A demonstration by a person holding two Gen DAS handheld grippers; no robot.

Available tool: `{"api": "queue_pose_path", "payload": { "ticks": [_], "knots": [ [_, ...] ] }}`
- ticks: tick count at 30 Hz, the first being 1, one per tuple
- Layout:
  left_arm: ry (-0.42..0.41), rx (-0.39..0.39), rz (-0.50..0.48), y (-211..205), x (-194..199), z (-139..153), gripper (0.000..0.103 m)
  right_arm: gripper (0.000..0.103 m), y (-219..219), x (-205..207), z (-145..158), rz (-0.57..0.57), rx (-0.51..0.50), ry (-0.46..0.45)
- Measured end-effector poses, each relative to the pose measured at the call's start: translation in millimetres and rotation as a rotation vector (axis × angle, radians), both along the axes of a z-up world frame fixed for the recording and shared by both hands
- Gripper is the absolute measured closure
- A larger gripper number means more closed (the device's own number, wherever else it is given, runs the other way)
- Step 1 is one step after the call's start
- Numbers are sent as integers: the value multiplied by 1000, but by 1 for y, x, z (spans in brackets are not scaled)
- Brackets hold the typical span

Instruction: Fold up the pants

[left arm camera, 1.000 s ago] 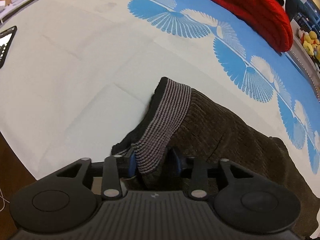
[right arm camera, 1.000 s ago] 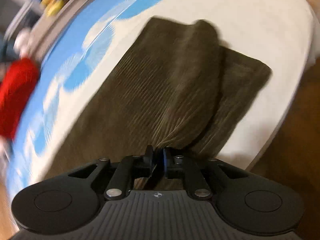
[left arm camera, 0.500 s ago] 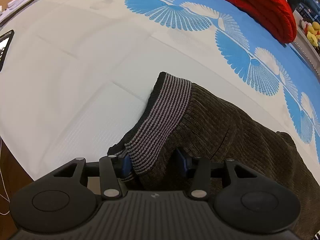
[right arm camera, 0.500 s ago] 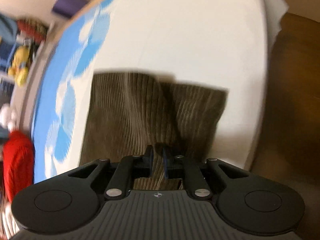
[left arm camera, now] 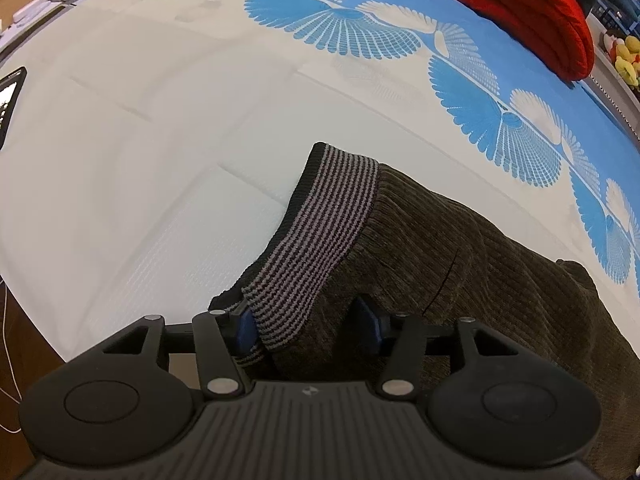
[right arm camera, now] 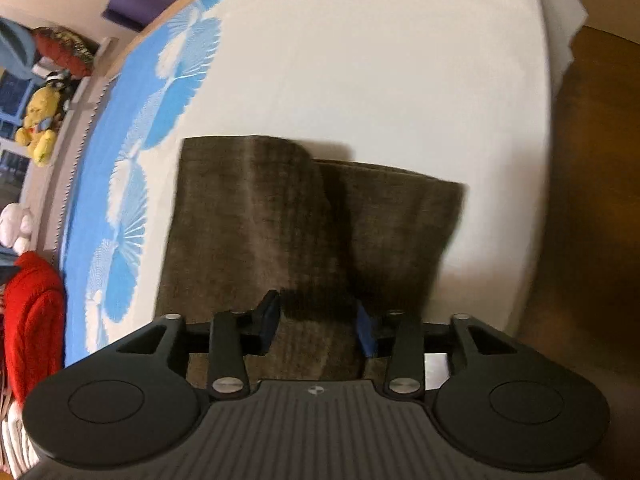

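Note:
Brown corduroy pants (left arm camera: 460, 264) lie on the white bed sheet (left arm camera: 160, 140), their grey-striped waistband (left arm camera: 324, 216) nearest me in the left wrist view. My left gripper (left arm camera: 306, 324) straddles the waistband's near corner. Its jaws are opening, and the blue pads (left arm camera: 368, 320) stand apart from the cloth. In the right wrist view the leg end of the pants (right arm camera: 260, 220) lies flat, one leg overlapping the other. My right gripper (right arm camera: 318, 324) hovers over the near edge of that cloth with its jaws opening. Fabric shows between its pads (right arm camera: 268, 316), not pinched.
A red knit garment (left arm camera: 520, 12) and plush toys (left arm camera: 628, 56) sit at the bed's far side. A dark phone (left arm camera: 10, 100) lies at the left edge. Just right of the pants' hems, the sheet ends at wooden floor (right arm camera: 592, 200). A yellow plush (right arm camera: 40, 128) sits by the wall.
The right jaws, shut on a raised fold of pants leg before, have parted and the cloth now lies flat. The left jaws have widened around the waistband.

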State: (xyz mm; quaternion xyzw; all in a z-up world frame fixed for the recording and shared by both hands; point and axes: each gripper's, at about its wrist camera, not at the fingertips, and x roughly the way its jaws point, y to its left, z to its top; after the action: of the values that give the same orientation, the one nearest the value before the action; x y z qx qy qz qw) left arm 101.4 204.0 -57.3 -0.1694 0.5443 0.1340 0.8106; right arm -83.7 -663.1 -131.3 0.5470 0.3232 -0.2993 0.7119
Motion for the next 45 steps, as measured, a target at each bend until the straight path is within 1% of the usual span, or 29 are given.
{"api": "queue_pose_path", "payload": {
  "ticks": [2, 3, 4, 5, 6, 7, 8, 9, 11, 14, 17, 19, 20, 23, 25, 26, 27, 28, 29, 30, 31, 32, 34, 35, 37, 39, 40, 42, 45],
  "knots": [
    [-2, -4, 1, 1, 0, 0, 47, 60, -3, -1, 4, 2, 33, -139],
    [-2, -5, -1, 1, -1, 0, 47, 60, -4, -3, 10, -11, 39, -239],
    [-3, -5, -3, 1, -1, 0, 47, 60, -5, -7, 18, -27, 17, -315],
    [-2, -4, -5, 1, 0, -1, 47, 62, -6, -9, 22, -41, -16, -335],
    [-2, -3, -6, 1, 0, -1, 47, 60, -6, -10, 24, -58, -51, -300],
    [-1, -3, -6, 2, 0, -1, 47, 60, -6, -9, 22, -63, -62, -235],
    [0, -3, -5, 2, 0, -1, 47, 60, -6, -7, 16, -54, -46, -173],
    [1, -3, -4, 2, 1, -1, 47, 60, -6, -5, 9, -45, -12, -149],
    [2, 1, -5, 1, 1, -1, 46, 60, -6, -4, 5, -38, 10, -142],
    [3, 3, -15, 0, 2, -1, 44, 60, -7, -4, 7, -49, -19, -126],
    [3, -2, -17, 1, 1, -1, 44, 60, -10, -19, 9, -185, -47, -42],
    [3, -7, -16, 2, 2, -2, 44, 60, -10, -29, 7, -232, 1, -56],
    [4, -6, -16, 2, 2, -2, 44, 62, -9, -30, 5, -226, 14, -46],
    [7, 3, -18, -1, 3, -2, 42, 62, -4, -24, 3, -179, -5, 5],
    [9, 12, -21, -3, 4, -2, 41, 60, -3, -14, 4, -132, -30, 19],
    [10, 15, -22, -4, 4, -2, 41, 60, -1, -8, 6, -107, -32, -6],
    [10, 16, -22, -4, 4, -2, 41, 60, 0, -7, 8, -95, -21, -90],
    [10, 16, -21, -4, 4, -2, 41, 60, 0, -7, 14, -81, -10, -211],
    [10, 15, -21, -4, 4, -2, 41, 63, 1, -7, 25, -54, -35, -328],
    [9, 12, -21, -4, 4, -2, 41, 63, 5, -8, 37, -36, -110, -373],
    [9, 10, -22, -4, 4, -2, 41, 63, 9, -9, 45, -38, -186, -334],
    [8, 9, -22, -4, 4, -2, 41, 62, 10, -9, 45, -48, -208, -262],
    [8, 6, -22, -4, 4, -2, 41, 61, 8, -9, 28, -86, -157, -80],
    [8, 6, -23, -4, 4, -2, 41, 61, 6, -12, 18, -110, -107, -29],
    [10, 6, -21, -4, 5, -3, 41, 61, 3, -15, 9, -126, -46, -37],
    [12, 11, -21, -5, 5, -3, 41, 61, 4, -8, 8, -78, -57, -47],
    [13, 13, -21, -5, 5, -3, 40, 61, 5, -4, 8, -56, -74, -31],
    [13, 17, -23, -6, 5, -3, 40, 61, 7, 1, 4, -55, -73, 15],
    [10, 10, -22, -5, 4, -2, 40, 59, 7, 8, 3, -60, -76, 25]
  ]
}}
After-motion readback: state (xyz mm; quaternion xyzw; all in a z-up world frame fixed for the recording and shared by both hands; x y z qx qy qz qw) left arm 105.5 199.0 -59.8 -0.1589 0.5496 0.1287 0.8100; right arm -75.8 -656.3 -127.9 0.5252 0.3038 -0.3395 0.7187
